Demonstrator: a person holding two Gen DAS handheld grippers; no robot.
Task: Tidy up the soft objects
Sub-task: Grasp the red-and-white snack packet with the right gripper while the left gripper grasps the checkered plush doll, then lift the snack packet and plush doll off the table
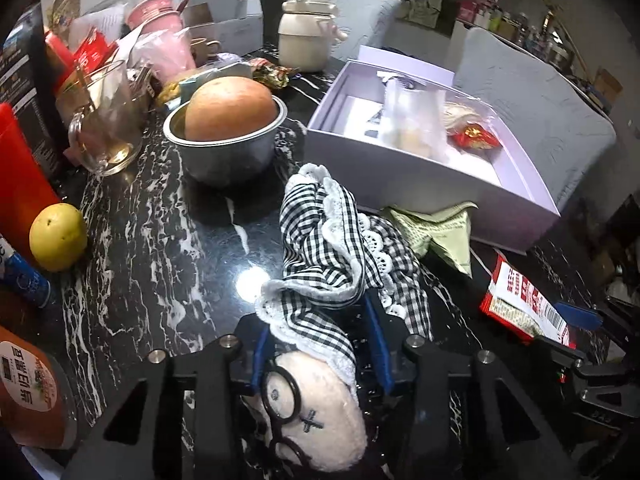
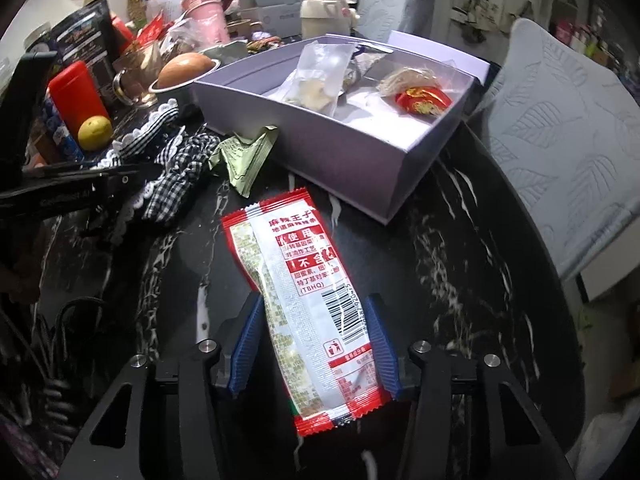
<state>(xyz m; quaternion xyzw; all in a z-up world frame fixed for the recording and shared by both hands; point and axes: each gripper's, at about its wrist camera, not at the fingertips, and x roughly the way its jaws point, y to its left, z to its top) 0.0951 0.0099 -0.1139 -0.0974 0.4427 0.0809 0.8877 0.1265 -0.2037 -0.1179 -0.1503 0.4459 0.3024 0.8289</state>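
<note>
On the cluttered black marble table (image 1: 160, 240), the lavender box (image 2: 320, 152) at one o'clock holds a few packets, while the left gripper (image 1: 320, 344) clasps the plush doll (image 1: 316, 404) and the right gripper (image 2: 316, 344) clasps the red snack packet (image 2: 304, 300), both unboxed.

A cream plush doll (image 1: 316, 404) with black wire glasses and a stitched cross lies on the black marbled table, its black-and-white checked, lace-trimmed dress (image 1: 320, 248) spread out toward an open lilac box (image 2: 320, 148). A crumpled pale green packet (image 2: 244, 160) lies against that box. Near it lies a red and white snack packet (image 2: 308, 300), flat, barcode side up.
</note>
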